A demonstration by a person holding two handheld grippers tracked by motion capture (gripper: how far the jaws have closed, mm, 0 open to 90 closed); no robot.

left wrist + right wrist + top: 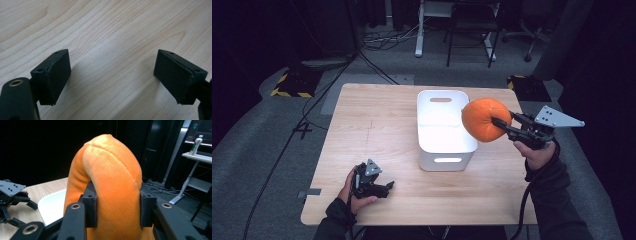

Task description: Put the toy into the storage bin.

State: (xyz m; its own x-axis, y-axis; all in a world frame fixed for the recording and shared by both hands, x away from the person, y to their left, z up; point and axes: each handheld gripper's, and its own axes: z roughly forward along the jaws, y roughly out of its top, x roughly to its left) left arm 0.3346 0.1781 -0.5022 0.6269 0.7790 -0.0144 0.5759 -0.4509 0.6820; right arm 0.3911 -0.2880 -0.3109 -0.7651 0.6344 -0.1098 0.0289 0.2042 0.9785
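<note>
Right gripper (502, 125) clamped on orange plush (485, 119), held right of center above white bin's (444, 150) right rim. Left gripper (384, 188) released, resting lower left on tabletop (372, 125).

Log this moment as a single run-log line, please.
right gripper: shut on orange plush ball, held at white bin right rim | left gripper: open, idle on table

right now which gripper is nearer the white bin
Right. The right gripper holds the orange plush at the white bin's right rim; the left gripper rests on the table, apart.
</note>
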